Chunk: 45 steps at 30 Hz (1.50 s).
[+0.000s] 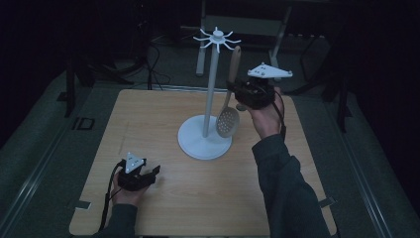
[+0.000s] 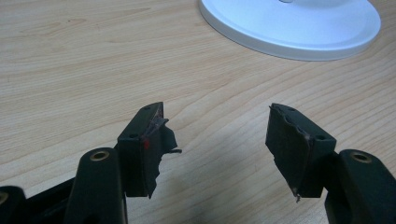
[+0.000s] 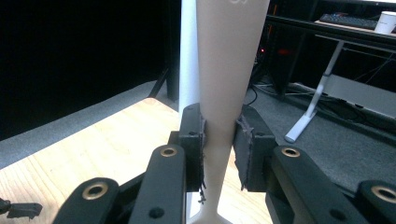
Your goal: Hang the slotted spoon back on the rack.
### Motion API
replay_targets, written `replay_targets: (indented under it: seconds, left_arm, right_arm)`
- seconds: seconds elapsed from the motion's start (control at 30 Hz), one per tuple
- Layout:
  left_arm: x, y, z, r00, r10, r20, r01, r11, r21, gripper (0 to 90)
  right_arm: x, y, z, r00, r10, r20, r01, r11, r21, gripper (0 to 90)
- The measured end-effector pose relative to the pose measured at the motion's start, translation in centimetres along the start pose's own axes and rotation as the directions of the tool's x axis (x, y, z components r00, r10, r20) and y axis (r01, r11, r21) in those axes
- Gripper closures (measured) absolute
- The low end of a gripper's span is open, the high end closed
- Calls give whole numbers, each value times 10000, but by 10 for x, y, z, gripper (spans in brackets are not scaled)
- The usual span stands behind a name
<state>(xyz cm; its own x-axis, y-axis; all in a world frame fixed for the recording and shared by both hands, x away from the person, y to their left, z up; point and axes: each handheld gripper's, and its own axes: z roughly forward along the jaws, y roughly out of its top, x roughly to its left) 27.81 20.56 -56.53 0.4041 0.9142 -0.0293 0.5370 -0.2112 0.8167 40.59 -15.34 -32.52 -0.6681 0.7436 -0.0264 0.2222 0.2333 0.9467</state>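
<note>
A white utensil stand (image 1: 208,134) with a round base, a tall pole and hook arms on top stands mid-table. A wooden slotted spoon (image 1: 229,114) hangs upright beside the pole, bowl down near the base, handle end up near the hooks. My right gripper (image 1: 232,89) is shut on the spoon's handle (image 3: 219,116), both pads pressed against it; the stand's pole (image 3: 188,56) rises just behind. My left gripper (image 1: 151,172) rests low at the table's front left, jaws open and empty (image 2: 217,135), with the stand's base (image 2: 299,28) ahead of it.
The wooden table (image 1: 148,124) has bare surface to the left and in front of the stand. Dark grey floor surrounds it. A white desk frame (image 3: 322,88) and cables lie beyond the table's far edge.
</note>
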Motion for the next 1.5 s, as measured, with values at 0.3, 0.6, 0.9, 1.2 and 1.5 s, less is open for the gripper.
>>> replay_targets:
  seconds: [0.3, 0.6, 0.9, 1.2, 1.5]
  left_arm:
    - [0, 0, 0, 10000, -33, 8, 33, 10000, -36, 381]
    - [1, 0, -1, 10000, -20, 13, 20, 10000, -84, 381]
    - [1, 1, -1, 10000, 6, 25, -6, 10000, -85, 381]
    - [1, 1, -1, 10000, -26, 32, 26, 9999, -105, 381]
    - [1, 1, -1, 10000, -20, 29, 20, 9999, -102, 381]
  right_arm:
    - [0, 1, 6, 9999, 137, -36, -137, 9998, 130, 743]
    - [2, 7, 10, 9998, 209, -76, -207, 9996, 185, 743]
    - [3, 8, 15, 9997, 252, -74, -250, 9993, 278, 743]
    - [4, 6, 21, 9996, 288, -79, -285, 9990, 345, 742]
    - [6, 4, 23, 9994, 330, -108, -327, 9991, 261, 734]
